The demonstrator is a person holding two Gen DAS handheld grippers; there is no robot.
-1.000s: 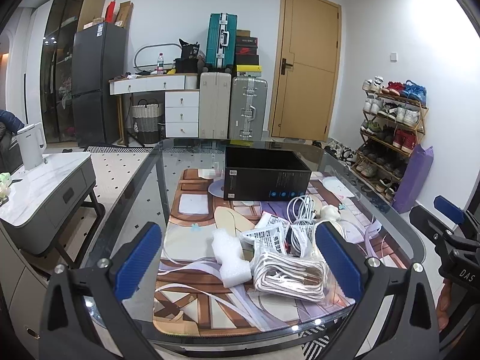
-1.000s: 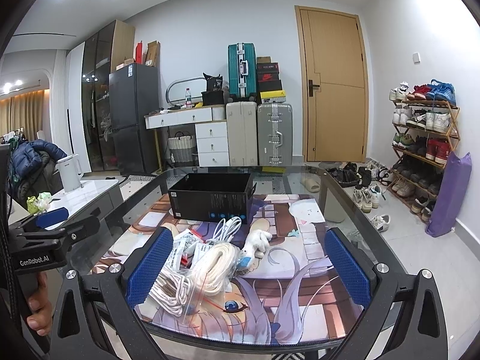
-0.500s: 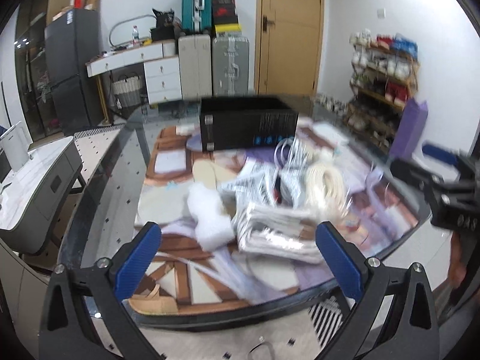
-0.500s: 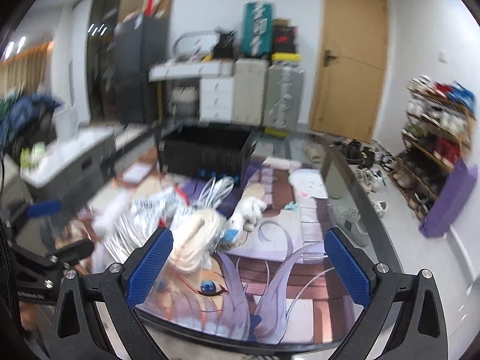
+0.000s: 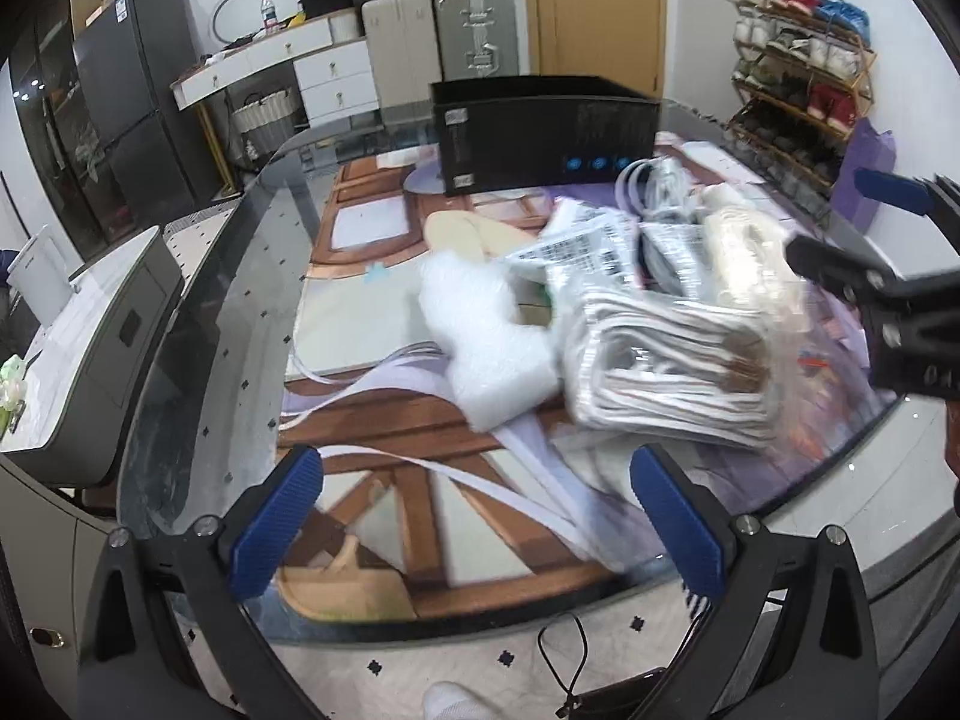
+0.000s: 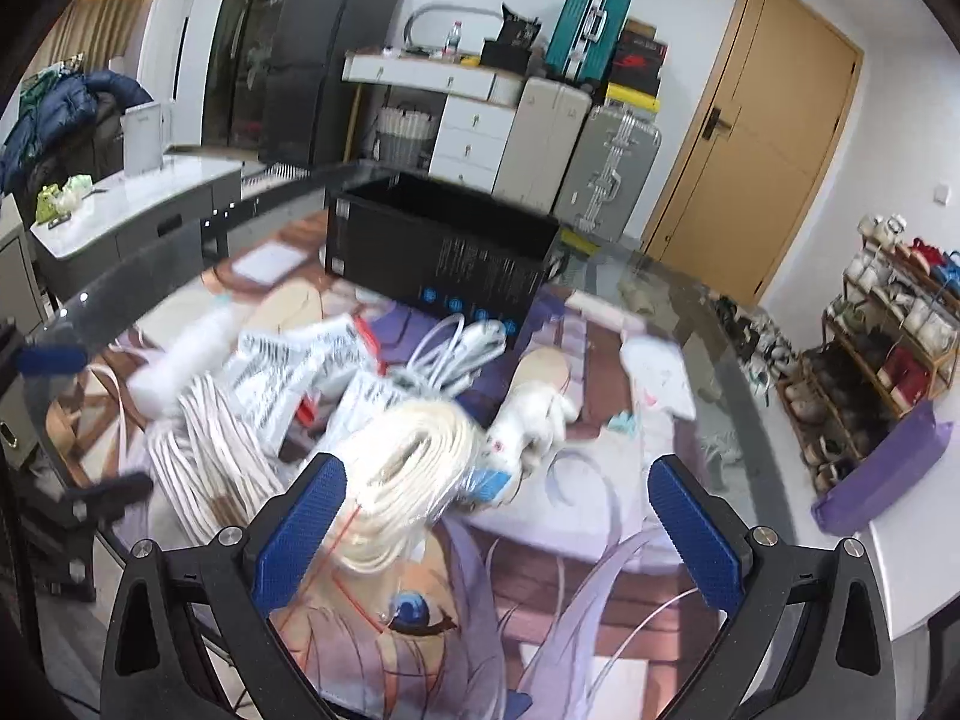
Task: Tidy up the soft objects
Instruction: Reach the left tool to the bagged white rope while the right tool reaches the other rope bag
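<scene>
A pile of soft items lies on a printed mat (image 5: 384,312) on the glass table: white bubble wrap (image 5: 489,330), a bagged bundle of white cords (image 5: 672,360), a bagged cream rope coil (image 6: 414,468), white cables (image 6: 450,354), flat printed packets (image 6: 282,360) and a small white plush (image 6: 534,414). An open black box (image 5: 543,132) stands behind them; it also shows in the right wrist view (image 6: 444,252). My left gripper (image 5: 474,534) is open and empty, low before the bubble wrap. My right gripper (image 6: 498,534) is open, just before the rope coil.
The table's glass rim (image 5: 198,360) curves on the left. A grey side table (image 5: 84,324) stands beyond it. A shoe rack (image 6: 888,324) and a purple bag (image 6: 882,468) are on the right. Suitcases (image 5: 438,42) and a door (image 6: 744,138) are at the back.
Both grippers have dropped and moved in toward the pile, which now looms much larger. Both stay open and empty. The objects have not moved.
</scene>
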